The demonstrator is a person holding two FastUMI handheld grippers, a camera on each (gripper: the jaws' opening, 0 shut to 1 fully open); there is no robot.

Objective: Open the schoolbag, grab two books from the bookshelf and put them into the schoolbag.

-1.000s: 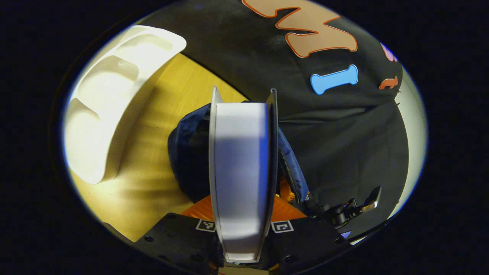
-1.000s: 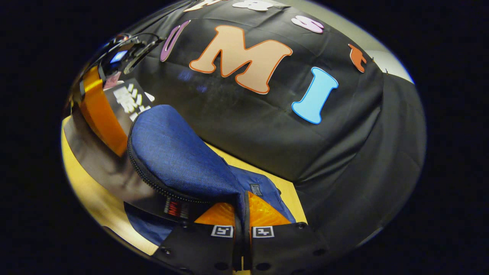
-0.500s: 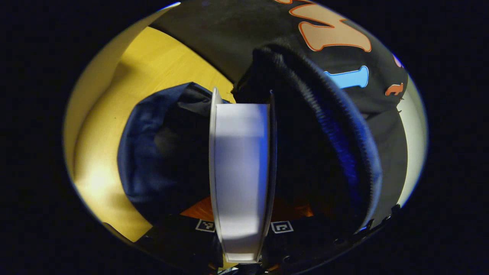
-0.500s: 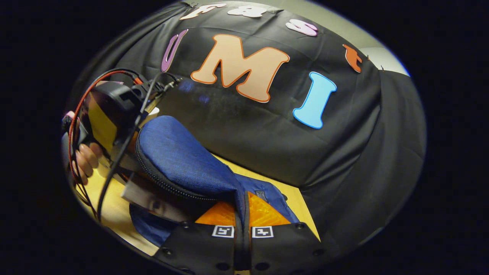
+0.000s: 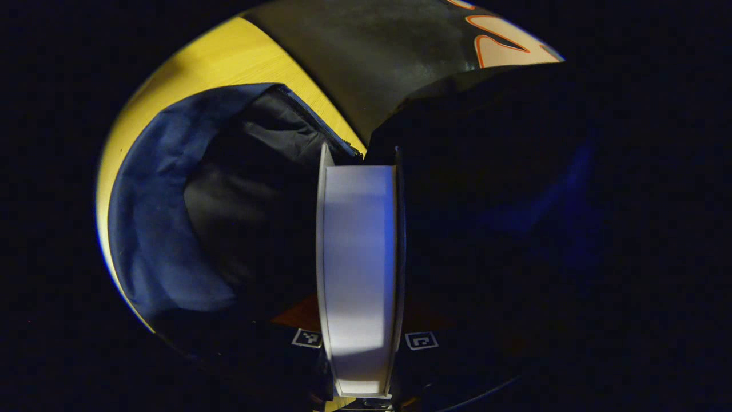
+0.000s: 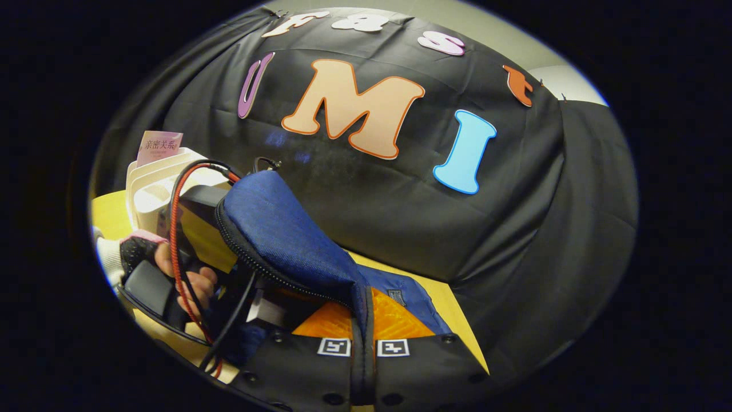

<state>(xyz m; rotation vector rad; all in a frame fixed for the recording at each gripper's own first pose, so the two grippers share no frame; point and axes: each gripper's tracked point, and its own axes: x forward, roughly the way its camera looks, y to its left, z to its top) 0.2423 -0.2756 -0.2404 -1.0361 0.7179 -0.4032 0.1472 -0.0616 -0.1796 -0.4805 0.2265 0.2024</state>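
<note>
So the wooden table (image 6: 446, 297) is underneath everything, and the blue schoolbag (image 6: 274, 229) lies on it with its mouth wide open; in the left gripper view you look right down into the dark lining, blue rim (image 5: 148, 217) curving round on the left side.

The flap of the bag (image 6: 286, 240) is lifted up, and the right gripper (image 6: 364, 320) has it pinched, both fingers closed tight on the fabric edge with basically no gap between them.

The book (image 5: 359, 257) is next; it's gripped between the fingers of the left gripper (image 5: 359, 343), jaws spread just about as wide as the book is thick, pale page edge facing the camera, and its far end pokes into the bag's opening.

In the right gripper view you can see a hand (image 6: 189, 274) in a glove holding the left gripper's body beside the bag, red and black cables (image 6: 174, 240) looping over it; behind that sits a white bookshelf (image 6: 151, 183) with a pinkish book (image 6: 159, 144) sticking up out of it.
</note>
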